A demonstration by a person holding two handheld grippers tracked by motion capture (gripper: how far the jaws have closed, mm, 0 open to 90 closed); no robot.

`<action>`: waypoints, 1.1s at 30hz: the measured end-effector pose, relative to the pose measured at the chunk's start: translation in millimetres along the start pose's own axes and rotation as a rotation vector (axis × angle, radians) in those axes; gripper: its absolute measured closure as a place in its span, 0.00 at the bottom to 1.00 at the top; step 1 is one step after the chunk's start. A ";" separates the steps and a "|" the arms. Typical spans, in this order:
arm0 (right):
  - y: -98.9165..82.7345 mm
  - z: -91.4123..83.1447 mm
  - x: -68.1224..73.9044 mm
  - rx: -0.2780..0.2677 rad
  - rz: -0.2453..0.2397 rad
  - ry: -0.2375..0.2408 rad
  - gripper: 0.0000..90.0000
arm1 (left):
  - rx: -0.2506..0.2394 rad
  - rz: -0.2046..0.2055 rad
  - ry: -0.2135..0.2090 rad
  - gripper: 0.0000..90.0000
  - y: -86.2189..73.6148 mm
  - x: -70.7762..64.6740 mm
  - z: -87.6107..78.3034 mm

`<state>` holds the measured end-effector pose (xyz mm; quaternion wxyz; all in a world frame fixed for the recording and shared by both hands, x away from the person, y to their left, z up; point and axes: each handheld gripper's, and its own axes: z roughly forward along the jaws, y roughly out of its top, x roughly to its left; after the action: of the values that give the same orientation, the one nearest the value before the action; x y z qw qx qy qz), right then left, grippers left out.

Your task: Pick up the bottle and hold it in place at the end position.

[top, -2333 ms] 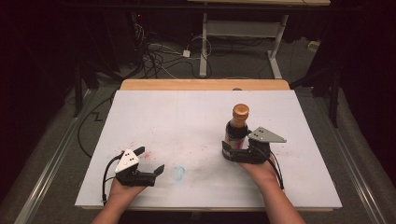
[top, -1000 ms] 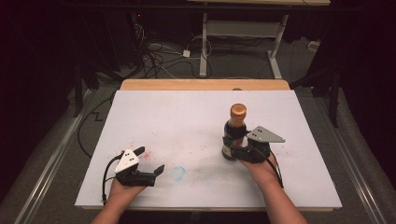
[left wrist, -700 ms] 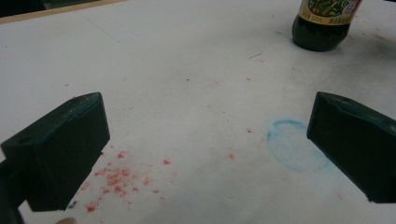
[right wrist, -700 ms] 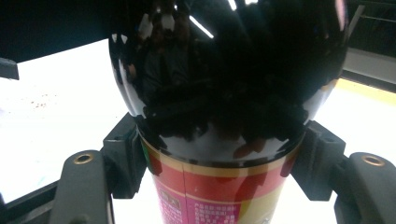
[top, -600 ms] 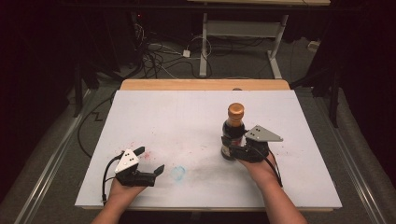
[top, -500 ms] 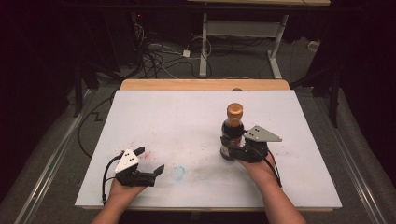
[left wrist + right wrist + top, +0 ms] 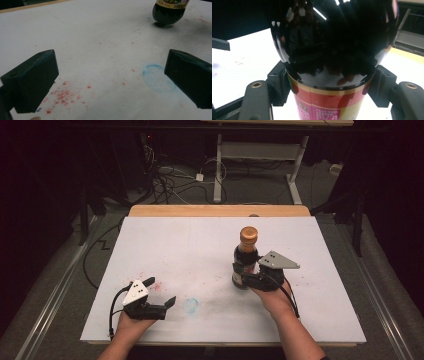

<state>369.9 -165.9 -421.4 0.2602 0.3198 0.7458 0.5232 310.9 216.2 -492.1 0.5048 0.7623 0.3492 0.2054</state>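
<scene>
A dark bottle [image 7: 246,256] with an orange-brown cap and a red and yellow label stands upright on the right half of the white board [image 7: 190,245]. My right gripper [image 7: 243,279] is shut on its lower body, one jaw on each side. In the right gripper view the bottle [image 7: 332,50] rises between the two pads of that gripper [image 7: 329,87]. My left gripper [image 7: 161,291] rests low at the board's near left, open, with nothing between its jaws. In the left gripper view, past that gripper [image 7: 110,80], the bottle's rounded base [image 7: 166,15] appears at the top right; whether it touches the board is unclear.
A faint blue ring [image 7: 190,305] is drawn on the board between the two hands, with red specks [image 7: 62,96] beside the left gripper. A wooden tabletop edge [image 7: 220,210] runs along the back. Cables [image 7: 170,180] and desk legs lie on the floor beyond.
My right gripper has carried the bottle a little to the left across the board. The left gripper has stayed where it was, open.
</scene>
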 end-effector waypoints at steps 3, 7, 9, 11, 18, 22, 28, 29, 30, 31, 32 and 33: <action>2.5 4.6 1.4 0.000 0.006 0.007 0.36 | 0.000 -0.001 0.000 0.00 0.0 0.1 -0.1; 6.1 11.7 4.6 0.001 0.001 0.019 0.36 | 0.000 -0.001 -0.002 0.00 0.0 0.2 -0.1; 7.7 15.8 6.8 -0.005 0.003 0.024 0.36 | -0.002 0.000 -0.003 0.00 -0.1 0.2 -0.2; 9.0 20.0 8.6 -0.004 0.000 0.031 0.36 | -0.002 0.000 -0.004 0.00 -0.1 0.3 -0.3; 11.3 35.7 16.2 -0.002 0.000 0.051 0.36 | -0.005 -0.001 -0.005 0.00 -0.2 0.2 -0.3; 12.5 42.7 20.1 -0.001 0.001 0.059 0.36 | -0.007 -0.004 -0.006 0.00 -0.3 0.0 -0.4; 11.8 49.6 23.0 0.005 0.000 0.068 0.36 | -0.006 -0.003 -0.008 0.00 -0.3 0.0 -0.5; 11.4 50.3 23.3 0.007 0.009 0.070 0.36 | -0.007 -0.003 -0.008 0.00 -0.3 0.1 -0.5; 10.9 51.2 23.0 0.006 0.003 0.072 0.36 | -0.006 -0.004 -0.009 0.00 -0.3 0.2 -0.5; 10.5 51.9 23.2 0.008 0.003 0.071 0.36 | -0.006 -0.004 -0.009 0.00 -0.3 0.2 -0.4; 10.1 52.4 23.9 0.011 0.007 0.071 0.36 | -0.006 -0.004 -0.009 0.00 -0.3 0.2 -0.4; 9.8 52.8 24.1 0.013 0.008 0.072 0.36 | -0.006 -0.004 -0.008 0.00 -0.3 0.2 -0.5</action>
<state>394.2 -113.0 -430.2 0.2293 0.3054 0.7567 0.5306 310.7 216.7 -492.2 0.5090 0.7609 0.3479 0.2022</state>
